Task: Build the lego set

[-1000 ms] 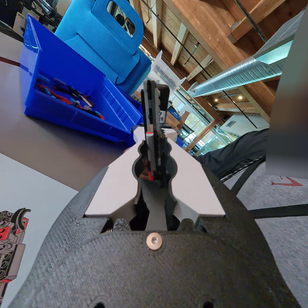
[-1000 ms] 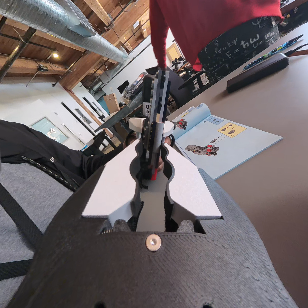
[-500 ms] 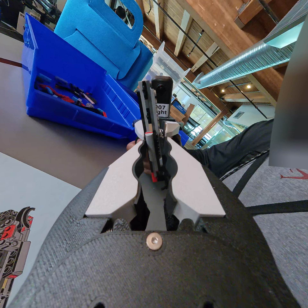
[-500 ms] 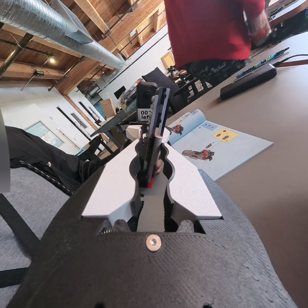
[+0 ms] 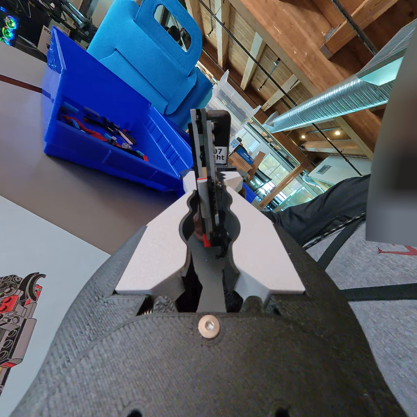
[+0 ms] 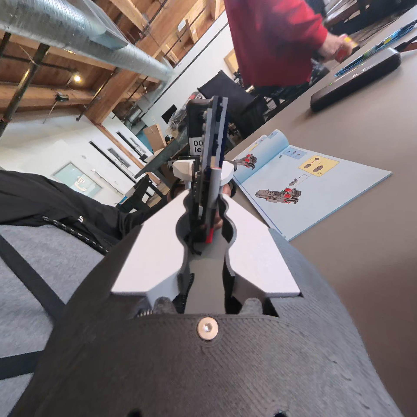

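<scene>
Left wrist view
Gripper: the left gripper [image 5: 206,198] points up and away from the table, its two pale grey fingers [image 5: 162,246] drawn in narrow.
Jaws: clamped on the lego model, which fills the gap between them.
Lego model: the lego model [image 5: 205,180], a flat stack of grey and black plates with a red piece at its lower end, stands edge-on and sticks out well past the fingertips.
Other gripper: the right gripper [image 5: 226,180] shows just behind the model, facing this one, its tips at the model's sides.
Bin: a blue bin [image 5: 94,90] sits on the brown table [image 5: 67,196], with loose red, black and light blue pieces [image 5: 101,130] on its floor.
Bag: a light blue felt bag [image 5: 144,54] stands right behind the bin.
Booklet: the corner of an instruction booklet [image 5: 33,259] lies at lower left.
Person: a dark sleeve [image 5: 316,209] reaches in from the right.

Right wrist view
Gripper: the right gripper [image 6: 204,198] faces the opposite way, fingers narrow.
Jaws: closed on the same lego model [image 6: 211,171], held edge-on and raised above the table.
Other gripper: the left gripper [image 6: 200,171] appears beyond the model, its tips on either side of it.
Booklet: the instruction booklet [image 6: 316,191] lies open on the table [image 6: 361,225], to the right of the model.
Case: a dark oblong case [image 6: 356,79] rests farther back on the table.
Person: someone in a red top [image 6: 270,40] stands behind the table, blurred.
</scene>
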A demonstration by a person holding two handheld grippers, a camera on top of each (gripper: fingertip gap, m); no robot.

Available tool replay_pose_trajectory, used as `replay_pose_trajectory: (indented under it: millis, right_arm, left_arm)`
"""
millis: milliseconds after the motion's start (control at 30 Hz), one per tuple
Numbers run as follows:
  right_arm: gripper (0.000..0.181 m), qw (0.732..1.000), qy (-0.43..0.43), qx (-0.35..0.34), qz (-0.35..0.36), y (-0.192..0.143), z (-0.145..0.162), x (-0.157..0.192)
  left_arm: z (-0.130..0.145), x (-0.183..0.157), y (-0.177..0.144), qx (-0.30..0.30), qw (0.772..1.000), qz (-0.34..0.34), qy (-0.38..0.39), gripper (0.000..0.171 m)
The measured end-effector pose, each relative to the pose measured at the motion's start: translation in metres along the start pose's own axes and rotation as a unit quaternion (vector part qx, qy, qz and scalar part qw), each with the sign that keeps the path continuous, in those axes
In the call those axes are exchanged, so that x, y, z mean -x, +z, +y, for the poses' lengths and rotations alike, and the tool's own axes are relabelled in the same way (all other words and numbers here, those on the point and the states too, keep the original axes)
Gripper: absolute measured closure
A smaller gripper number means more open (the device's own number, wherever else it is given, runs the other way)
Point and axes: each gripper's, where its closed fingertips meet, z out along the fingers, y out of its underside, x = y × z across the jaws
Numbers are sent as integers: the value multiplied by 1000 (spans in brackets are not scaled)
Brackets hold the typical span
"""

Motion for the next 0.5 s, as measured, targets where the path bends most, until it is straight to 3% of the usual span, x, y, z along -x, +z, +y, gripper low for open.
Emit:
replay_pose_trajectory:
  millis: [500]
  right_arm:
    - [159, 1000, 6, -15, -2, 0, 0, 0]
  left_arm:
    - [3, -2, -4, 19, 999, 12, -28, 148]
